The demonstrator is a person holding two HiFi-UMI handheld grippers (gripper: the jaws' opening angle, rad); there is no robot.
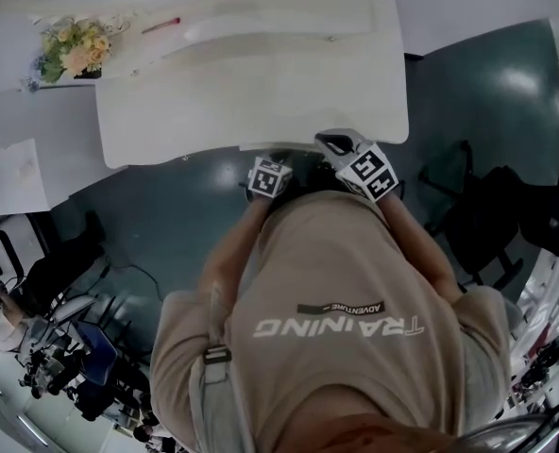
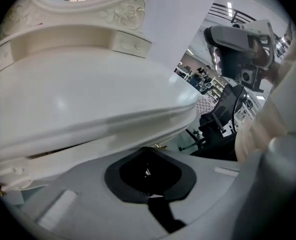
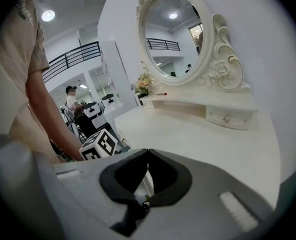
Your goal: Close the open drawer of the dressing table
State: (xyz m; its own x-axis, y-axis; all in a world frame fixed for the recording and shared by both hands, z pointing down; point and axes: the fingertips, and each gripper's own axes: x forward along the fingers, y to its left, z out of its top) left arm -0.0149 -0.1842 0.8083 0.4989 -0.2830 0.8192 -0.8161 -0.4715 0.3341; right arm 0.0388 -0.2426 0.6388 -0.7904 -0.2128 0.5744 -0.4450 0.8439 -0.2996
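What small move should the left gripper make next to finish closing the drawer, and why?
Probably a short push straight forward with the left gripper. Its fingers are together, right at the drawer front under the tabletop edge, beside a small brass knob. A thin dark gap under the top suggests it may not be fully seated.

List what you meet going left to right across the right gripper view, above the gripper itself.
Person's arm → marker cube → flowers → small drawer with a knob.
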